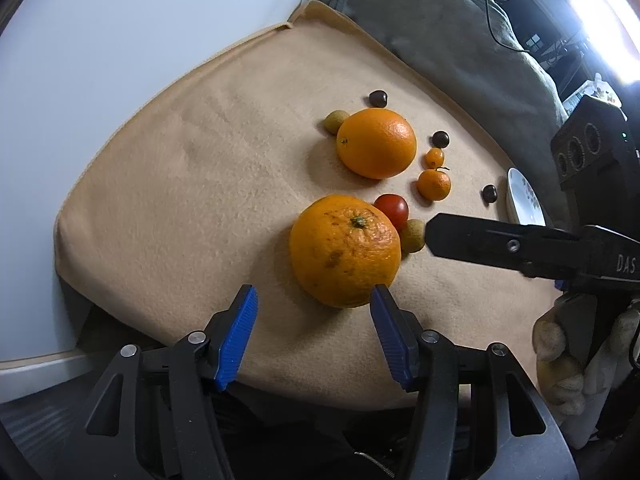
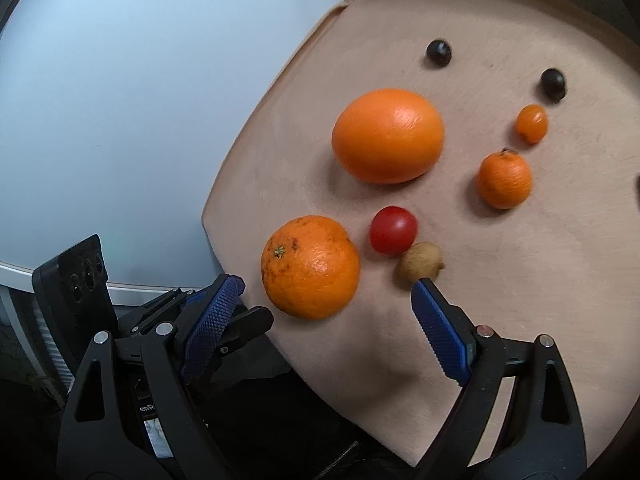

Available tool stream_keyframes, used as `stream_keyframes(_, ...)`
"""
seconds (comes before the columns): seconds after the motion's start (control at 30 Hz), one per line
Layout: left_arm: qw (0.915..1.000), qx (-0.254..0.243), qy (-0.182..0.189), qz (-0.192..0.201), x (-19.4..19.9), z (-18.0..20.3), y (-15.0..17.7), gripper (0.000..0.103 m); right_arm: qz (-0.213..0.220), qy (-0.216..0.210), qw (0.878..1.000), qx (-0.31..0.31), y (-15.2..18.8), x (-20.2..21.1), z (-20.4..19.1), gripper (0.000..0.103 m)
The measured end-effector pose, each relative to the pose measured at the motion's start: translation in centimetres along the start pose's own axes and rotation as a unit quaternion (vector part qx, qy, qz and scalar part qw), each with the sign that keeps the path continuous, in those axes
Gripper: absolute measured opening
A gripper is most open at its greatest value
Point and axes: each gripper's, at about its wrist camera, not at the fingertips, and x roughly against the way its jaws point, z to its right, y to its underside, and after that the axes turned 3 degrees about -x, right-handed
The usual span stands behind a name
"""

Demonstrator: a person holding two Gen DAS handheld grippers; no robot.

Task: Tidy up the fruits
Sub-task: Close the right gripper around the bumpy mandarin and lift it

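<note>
Blue-padded fingers of the left hand-held gripper (image 1: 314, 336) sit nearest, spread wide apart and holding nothing, above the near edge of a tan cloth mat (image 1: 192, 184) that covers the bench; just past the right fingertip lies a large speckled orange (image 1: 345, 251) with its green stem end up; tucked against its far right side are a red tomato (image 1: 393, 209) and a small tan longan (image 1: 412, 235), touching each other; the right hand-held gripper (image 2: 328, 284) is also open and empty, its right fingertip just short of that longan, while the speckled orange lies between its spread fingers; further back rests a smooth large orange (image 1: 376, 143) with a second longan (image 1: 335, 122) against its far left side; to its right sit a small mandarin (image 1: 434, 184) and a smaller kumquat (image 1: 435, 157), close together; three dark round fruits (image 1: 441, 139) are scattered around the far group; at the mat's right edge stands a white floral plate (image 1: 520, 200).
</note>
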Motion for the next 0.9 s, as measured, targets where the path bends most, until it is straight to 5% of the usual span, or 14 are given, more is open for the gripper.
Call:
stream_keyframes(0.67, 0.9992, -0.016, 0.031, -0.021, -1.7, 0.3, -0.7, 0.054, -0.044, -0.017, 0.999, -0.016, -1.2, -4.4, -0.6, 0.091)
stream_keyframes(0.9, 0.9985, -0.016, 0.045, -0.027, -2.4, 0.7, -1.1, 0.055, -0.054, -0.003, 0.998, -0.018, -1.5, -4.7, -0.5, 0.079)
